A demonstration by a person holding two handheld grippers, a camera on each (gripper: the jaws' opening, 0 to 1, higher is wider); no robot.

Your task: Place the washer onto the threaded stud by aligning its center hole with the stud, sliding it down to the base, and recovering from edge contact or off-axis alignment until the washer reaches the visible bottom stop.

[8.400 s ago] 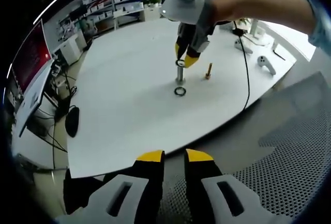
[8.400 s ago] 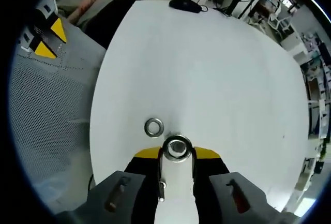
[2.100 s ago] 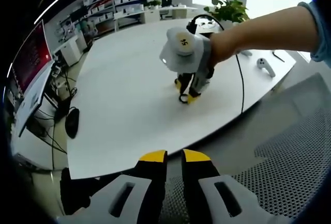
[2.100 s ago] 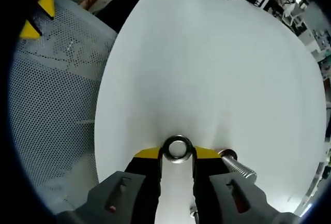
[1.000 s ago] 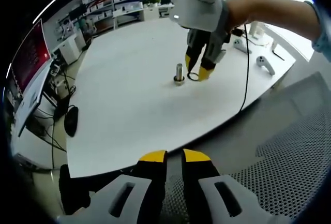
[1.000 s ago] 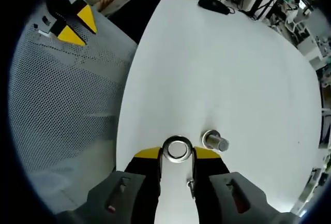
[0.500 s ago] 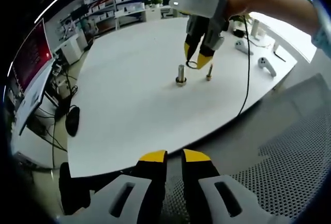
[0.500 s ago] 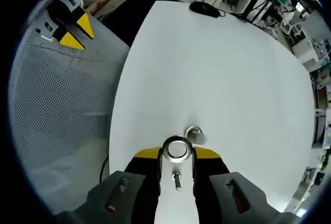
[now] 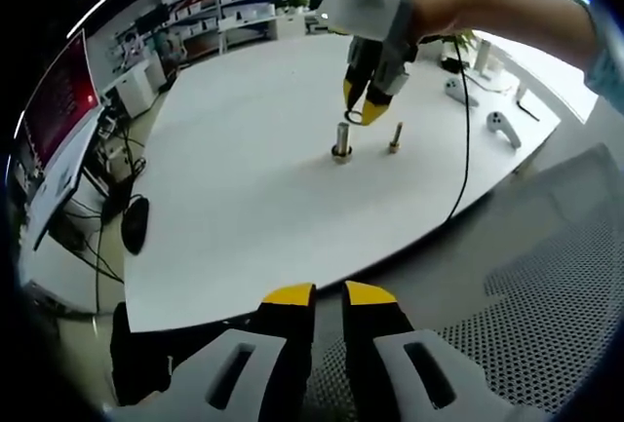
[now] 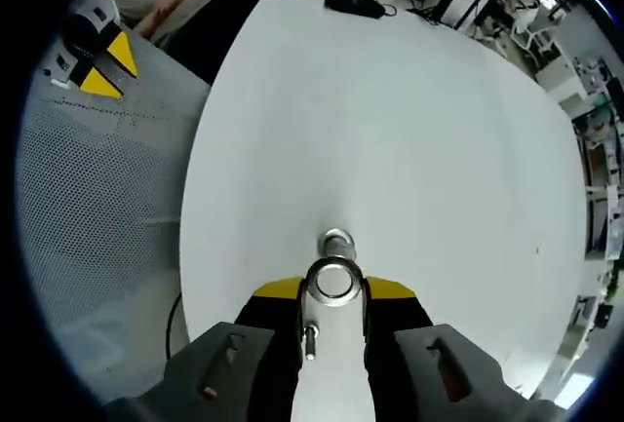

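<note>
The steel threaded stud (image 9: 340, 139) stands upright on the white table (image 9: 244, 178), with a wider collar at its foot. My right gripper (image 9: 363, 110) hangs just above and to the right of the stud's top, shut on a steel washer (image 9: 357, 116). In the right gripper view the washer (image 10: 313, 283) sits flat between the yellow tips of my right gripper (image 10: 333, 290), and the stud's top (image 10: 338, 243) lies just beyond its rim, not under the hole. My left gripper (image 9: 330, 295) is shut, holds nothing, and hovers over a mesh chair (image 9: 526, 305), far from the stud.
A small brass bolt (image 9: 395, 136) stands right of the stud and shows between the right jaws (image 10: 310, 336). Two white controllers (image 9: 504, 125) and a black cable (image 9: 464, 149) lie at the table's far right. A mouse (image 9: 134, 224) and a monitor (image 9: 58, 139) sit left. My left gripper (image 10: 97, 57) shows over the chair.
My right gripper has carried the washer left and slightly up, closer to the stud's axis. In the right gripper view the stud's top has shifted from up-right of the washer to straight beyond it. My left gripper has stayed put.
</note>
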